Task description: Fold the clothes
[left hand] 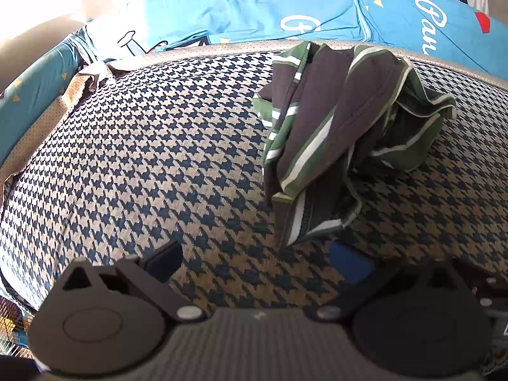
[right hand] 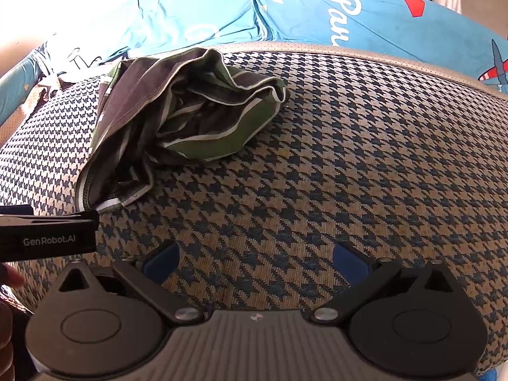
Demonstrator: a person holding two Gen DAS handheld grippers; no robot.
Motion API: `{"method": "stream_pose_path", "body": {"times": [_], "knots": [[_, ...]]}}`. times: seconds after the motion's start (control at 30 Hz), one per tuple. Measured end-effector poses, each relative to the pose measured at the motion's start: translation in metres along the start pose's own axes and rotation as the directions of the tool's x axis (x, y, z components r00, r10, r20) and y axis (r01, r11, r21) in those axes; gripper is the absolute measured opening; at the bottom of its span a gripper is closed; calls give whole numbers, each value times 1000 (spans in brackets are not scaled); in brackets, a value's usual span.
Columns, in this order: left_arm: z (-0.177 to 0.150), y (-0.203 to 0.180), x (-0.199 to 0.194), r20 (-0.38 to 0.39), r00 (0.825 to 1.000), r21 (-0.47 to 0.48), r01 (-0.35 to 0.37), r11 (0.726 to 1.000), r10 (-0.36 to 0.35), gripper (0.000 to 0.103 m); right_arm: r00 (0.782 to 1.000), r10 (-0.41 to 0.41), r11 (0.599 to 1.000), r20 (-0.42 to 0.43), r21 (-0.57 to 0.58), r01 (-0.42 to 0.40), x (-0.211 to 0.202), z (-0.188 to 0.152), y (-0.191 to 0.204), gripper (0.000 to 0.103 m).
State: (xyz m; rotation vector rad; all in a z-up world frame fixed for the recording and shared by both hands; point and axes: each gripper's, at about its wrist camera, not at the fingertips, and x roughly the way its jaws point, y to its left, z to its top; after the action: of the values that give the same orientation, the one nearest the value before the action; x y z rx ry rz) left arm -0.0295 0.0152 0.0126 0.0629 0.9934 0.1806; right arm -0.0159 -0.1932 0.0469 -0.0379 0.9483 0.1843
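A crumpled garment (left hand: 343, 133), dark brown with green and white stripes, lies in a heap on a houndstooth cushion (left hand: 143, 146). In the left wrist view it is at upper right, its lower hem just beyond my left gripper (left hand: 257, 262), which is open and empty with blue pads. In the right wrist view the garment (right hand: 177, 117) is at upper left. My right gripper (right hand: 255, 263) is open and empty over the bare cushion (right hand: 349, 158), to the right of the garment. The left gripper's black body (right hand: 47, 235) shows at the left edge, near the garment's hem.
A blue printed sheet or pillows (left hand: 254, 12) lie behind the cushion, also in the right wrist view (right hand: 349, 16). The cushion's beige piped edge (left hand: 222, 47) runs along the back. A beige cloth (left hand: 47, 117) hangs at the left side.
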Motion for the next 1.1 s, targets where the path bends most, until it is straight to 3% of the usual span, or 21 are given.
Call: {"method": "stream_pose_path", "body": {"times": [1.1], "knots": [[2,1,0,-2,1000,-3,1,1000,-1,103,1000,5,1000,-2,-19,-5,2,1,2,103]]}}
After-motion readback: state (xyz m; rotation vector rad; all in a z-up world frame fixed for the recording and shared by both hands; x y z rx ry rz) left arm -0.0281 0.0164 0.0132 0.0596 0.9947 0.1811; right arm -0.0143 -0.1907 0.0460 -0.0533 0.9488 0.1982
